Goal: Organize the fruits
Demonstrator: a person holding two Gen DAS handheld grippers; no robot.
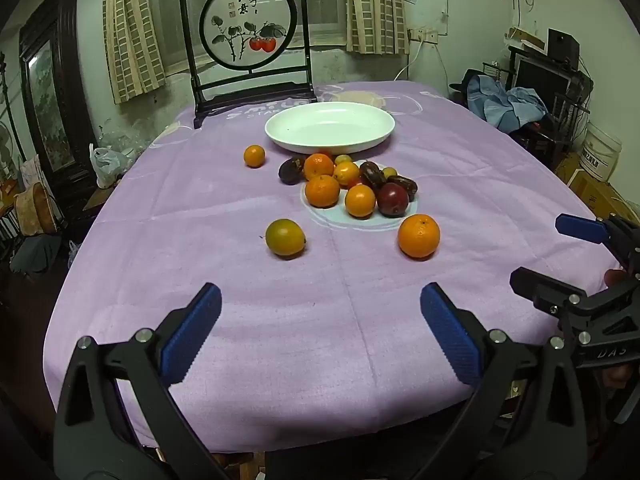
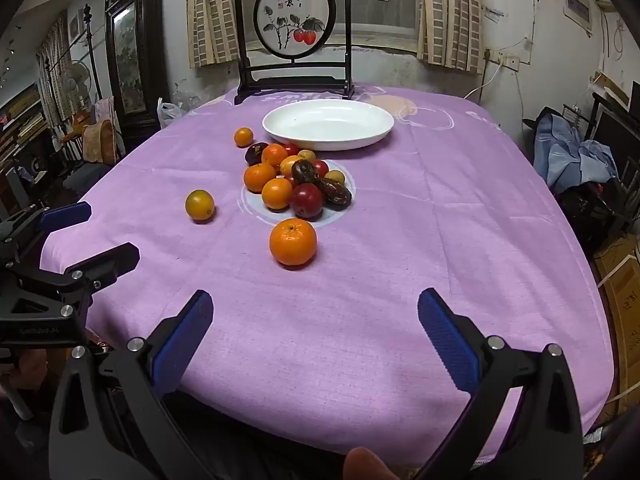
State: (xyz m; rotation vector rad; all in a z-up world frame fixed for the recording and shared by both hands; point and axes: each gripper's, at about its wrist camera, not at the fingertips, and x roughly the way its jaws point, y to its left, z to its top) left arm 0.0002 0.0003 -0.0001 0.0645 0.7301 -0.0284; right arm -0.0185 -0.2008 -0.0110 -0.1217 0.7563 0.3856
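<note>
A white oval dish (image 1: 330, 127) (image 2: 328, 125) sits empty at the far middle of the purple-clothed table (image 1: 280, 320) (image 2: 440, 240). In front of it lies a pile of oranges, red plums and dark dates (image 1: 352, 184) (image 2: 298, 184). Apart from the pile lie a large orange (image 1: 418, 236) (image 2: 293, 241), a greenish-yellow citrus (image 1: 285, 237) (image 2: 199, 205) and a small orange (image 1: 254, 156) (image 2: 243, 137). My left gripper (image 1: 320, 328) is open and empty over the near table edge. My right gripper (image 2: 314, 336) is open and empty, also near the front edge.
A black-framed round painting screen (image 1: 250, 40) (image 2: 294, 24) stands behind the dish. The right gripper shows at the right edge of the left wrist view (image 1: 568, 256); the left gripper shows at the left edge of the right wrist view (image 2: 80, 236). Clutter surrounds the table.
</note>
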